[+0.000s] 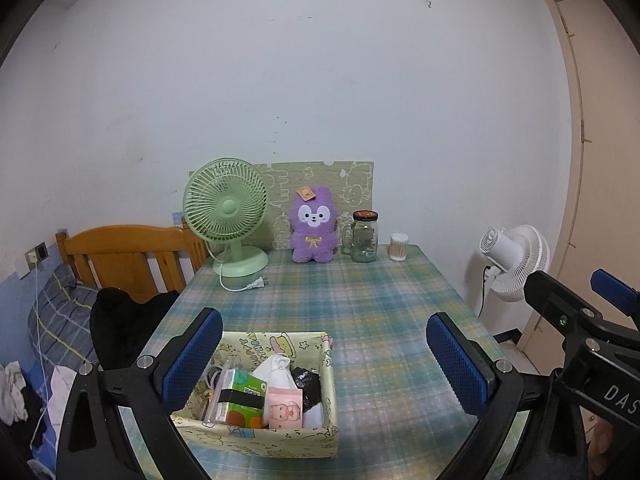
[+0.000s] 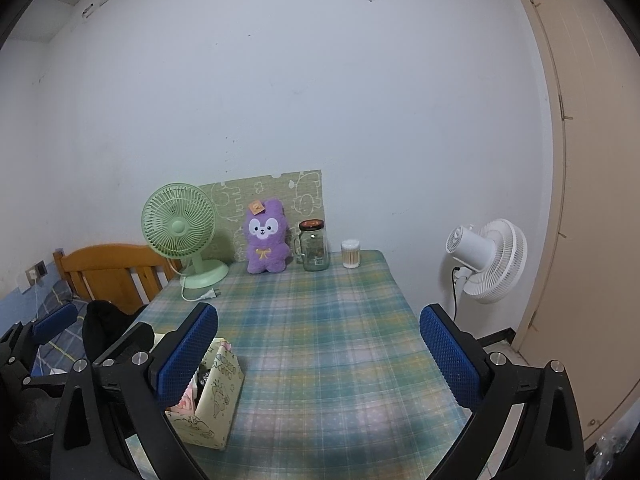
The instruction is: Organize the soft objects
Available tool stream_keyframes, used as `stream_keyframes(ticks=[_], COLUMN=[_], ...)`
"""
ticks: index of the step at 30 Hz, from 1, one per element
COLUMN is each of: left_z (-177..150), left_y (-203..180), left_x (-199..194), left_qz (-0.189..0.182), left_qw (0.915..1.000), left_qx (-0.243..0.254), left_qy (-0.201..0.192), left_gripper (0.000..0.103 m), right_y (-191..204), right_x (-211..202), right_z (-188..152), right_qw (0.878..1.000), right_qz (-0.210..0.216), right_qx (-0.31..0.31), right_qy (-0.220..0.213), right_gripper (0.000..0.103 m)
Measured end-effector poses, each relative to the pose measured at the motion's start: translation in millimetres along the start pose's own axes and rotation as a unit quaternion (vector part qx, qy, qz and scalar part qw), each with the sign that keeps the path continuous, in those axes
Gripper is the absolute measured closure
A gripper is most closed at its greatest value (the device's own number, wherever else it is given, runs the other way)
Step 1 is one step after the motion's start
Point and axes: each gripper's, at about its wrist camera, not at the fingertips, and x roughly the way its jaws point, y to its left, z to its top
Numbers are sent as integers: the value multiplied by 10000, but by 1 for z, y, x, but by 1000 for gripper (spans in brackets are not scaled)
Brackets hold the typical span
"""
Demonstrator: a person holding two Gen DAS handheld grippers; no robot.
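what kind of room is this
Most likely a small bedroom: a wooden bed frame with bedding stands beside a cloth-covered table that carries a purple plush toy and a green desk fan.

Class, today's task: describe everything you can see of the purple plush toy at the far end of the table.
The purple plush toy is a fluffy animal figure with two rounded ears, a white face patch with dark eyes and a small nose, and a yellow bow on its chest. An orange tag sits at one ear. It sits upright on the plaid tablecloth, its back to the patterned green board, between the green desk fan and the glass jar. Neither gripper touches it.
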Motion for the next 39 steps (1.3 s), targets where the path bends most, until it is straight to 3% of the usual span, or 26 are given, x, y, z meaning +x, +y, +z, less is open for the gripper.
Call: stream_keyframes(ticks=[39], left_z=[-1], left_y=[7], left_x=[-2], left_qz=[3], left_qw=[10000], left_qx=[-70], left_qy=[-3], left_gripper=[0], right_y=[-3], right_x=[-6], right_z=[1], right_qw=[10000], right_qz=[-14], right_qx=[53], right_qy=[-13], right_gripper=[0])
